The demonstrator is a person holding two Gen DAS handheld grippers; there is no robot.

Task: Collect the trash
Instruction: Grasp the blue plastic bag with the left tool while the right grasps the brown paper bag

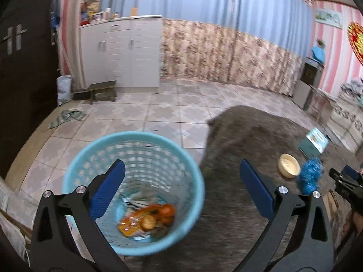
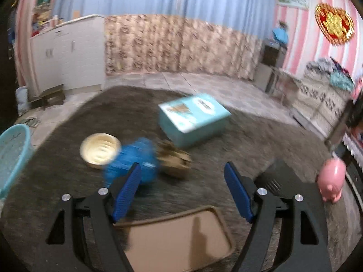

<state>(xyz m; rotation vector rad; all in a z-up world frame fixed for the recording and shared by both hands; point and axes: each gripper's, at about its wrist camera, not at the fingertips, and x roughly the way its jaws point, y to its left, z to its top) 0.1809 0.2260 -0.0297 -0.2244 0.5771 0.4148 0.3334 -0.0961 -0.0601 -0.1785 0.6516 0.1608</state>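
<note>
A light blue basket [image 1: 74, 172] stands beside the grey rug, with an orange wrapper [image 1: 145, 219] and other scraps at its bottom. My left gripper [image 1: 181, 185] hangs open above the basket's right rim, nothing between its fingers. On the rug lie a crumpled blue bag [image 2: 133, 161], a cream bowl [image 2: 99, 150], a brown crumpled piece [image 2: 175, 158] and a teal box [image 2: 192, 119]. My right gripper [image 2: 181, 181] is open and empty, its left finger in front of the blue bag. The basket's edge [image 2: 13, 154] shows at far left in the right wrist view.
A brown tray [image 2: 179, 238] lies on the rug [image 2: 68, 192] just below my right gripper. A pink piggy bank [image 2: 332, 179] stands at the right, a black object [image 2: 275, 174] beside it. White cabinets [image 1: 120, 52], a low stool [image 1: 102, 89] and a curtain line the tiled floor behind.
</note>
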